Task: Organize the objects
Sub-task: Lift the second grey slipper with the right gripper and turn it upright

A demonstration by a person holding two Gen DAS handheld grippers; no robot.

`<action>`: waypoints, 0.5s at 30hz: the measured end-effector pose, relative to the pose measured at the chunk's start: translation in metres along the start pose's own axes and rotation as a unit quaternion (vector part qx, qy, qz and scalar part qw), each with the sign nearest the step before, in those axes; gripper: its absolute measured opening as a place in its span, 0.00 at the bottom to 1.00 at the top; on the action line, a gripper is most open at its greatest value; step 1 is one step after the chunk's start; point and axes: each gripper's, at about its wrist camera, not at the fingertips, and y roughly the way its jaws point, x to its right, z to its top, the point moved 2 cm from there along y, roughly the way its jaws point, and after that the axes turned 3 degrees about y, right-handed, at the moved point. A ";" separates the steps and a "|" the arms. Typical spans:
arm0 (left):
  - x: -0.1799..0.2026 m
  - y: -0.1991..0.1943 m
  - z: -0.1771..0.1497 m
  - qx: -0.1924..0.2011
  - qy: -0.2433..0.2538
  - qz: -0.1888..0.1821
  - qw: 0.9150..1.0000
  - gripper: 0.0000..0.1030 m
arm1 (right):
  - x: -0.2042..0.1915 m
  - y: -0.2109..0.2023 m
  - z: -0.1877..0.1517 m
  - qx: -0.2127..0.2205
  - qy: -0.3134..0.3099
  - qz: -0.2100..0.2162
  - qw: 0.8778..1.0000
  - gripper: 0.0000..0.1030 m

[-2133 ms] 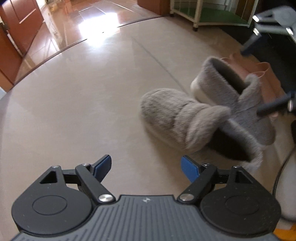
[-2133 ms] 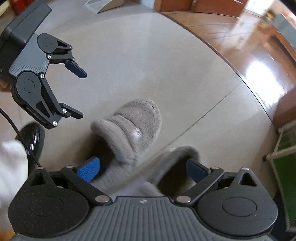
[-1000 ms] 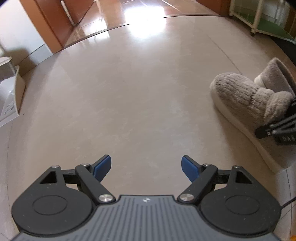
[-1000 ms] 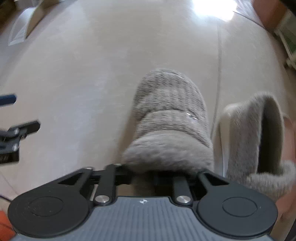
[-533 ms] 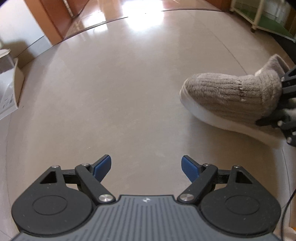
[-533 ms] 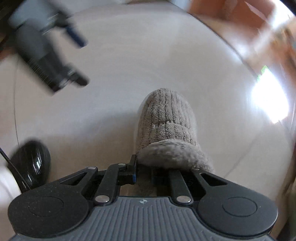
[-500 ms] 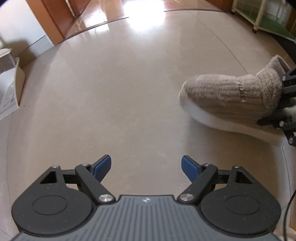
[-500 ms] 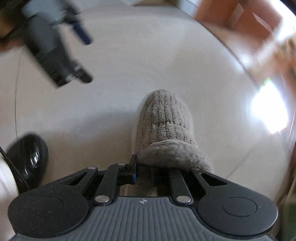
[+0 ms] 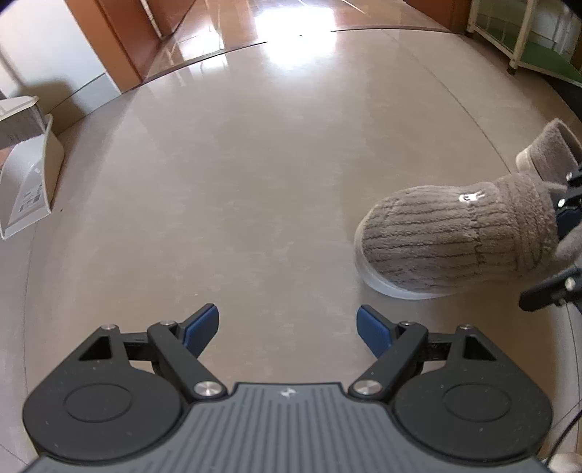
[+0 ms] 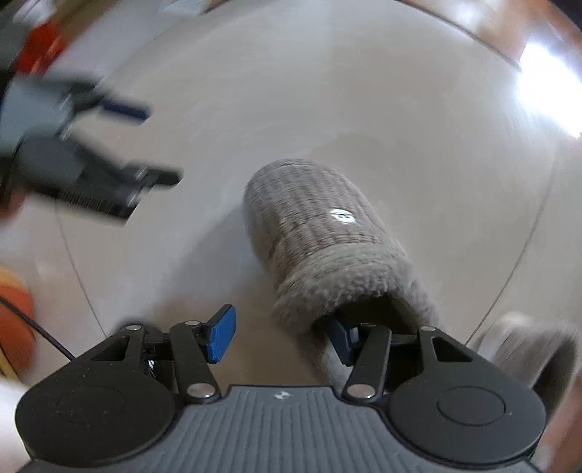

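Observation:
A grey fuzzy slipper boot [image 9: 451, 247] lies on the beige floor at the right of the left wrist view, toe pointing left. In the right wrist view the same boot [image 10: 320, 233] lies just ahead, toe away. My right gripper [image 10: 280, 340] is open, its right finger inside the boot's cuff and its left finger outside it. A second grey boot [image 9: 549, 152] stands behind the first; it also shows at the right edge of the right wrist view [image 10: 527, 349]. My left gripper [image 9: 287, 325] is open and empty over bare floor, left of the boot.
A white box [image 9: 25, 171] stands at the far left by the wall. A wooden floor [image 9: 291, 18] begins beyond the beige floor. A white shelf leg [image 9: 516, 43] is at the far right. An orange object [image 10: 14, 313] and a black cable [image 10: 43, 334] lie at the left.
My right gripper has opened and let go of the boot's cuff. The boot has been swung and set down on the floor nearer my left gripper.

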 end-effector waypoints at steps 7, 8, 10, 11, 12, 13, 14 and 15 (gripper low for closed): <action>-0.007 0.000 -0.004 -0.005 -0.014 0.006 1.000 0.81 | 0.040 0.012 0.013 0.012 0.219 0.055 0.974 0.58; -0.007 0.000 -0.005 -0.007 -0.015 0.006 1.000 0.81 | 0.045 0.014 0.012 0.015 0.241 0.063 0.968 0.58; -0.008 0.001 -0.006 -0.008 -0.017 0.010 1.000 0.81 | 0.053 0.015 0.013 0.017 0.281 0.076 0.957 0.47; -0.010 0.001 -0.007 -0.010 -0.020 0.013 1.000 0.81 | 0.055 0.016 0.014 0.014 0.286 0.080 0.955 0.30; -0.012 0.002 -0.007 -0.012 -0.023 0.013 1.000 0.81 | 0.055 0.017 0.015 0.012 0.287 0.096 0.953 0.28; -0.013 0.002 -0.008 -0.013 -0.026 0.014 0.999 0.81 | 0.054 0.016 0.016 0.011 0.283 0.094 0.954 0.26; -0.015 0.002 -0.009 -0.013 -0.029 0.016 0.999 0.81 | 0.052 0.013 0.017 0.010 0.265 0.088 0.960 0.23; -0.016 0.002 -0.009 -0.014 -0.030 0.018 0.999 0.81 | 0.047 0.011 0.018 0.009 0.236 0.081 0.968 0.22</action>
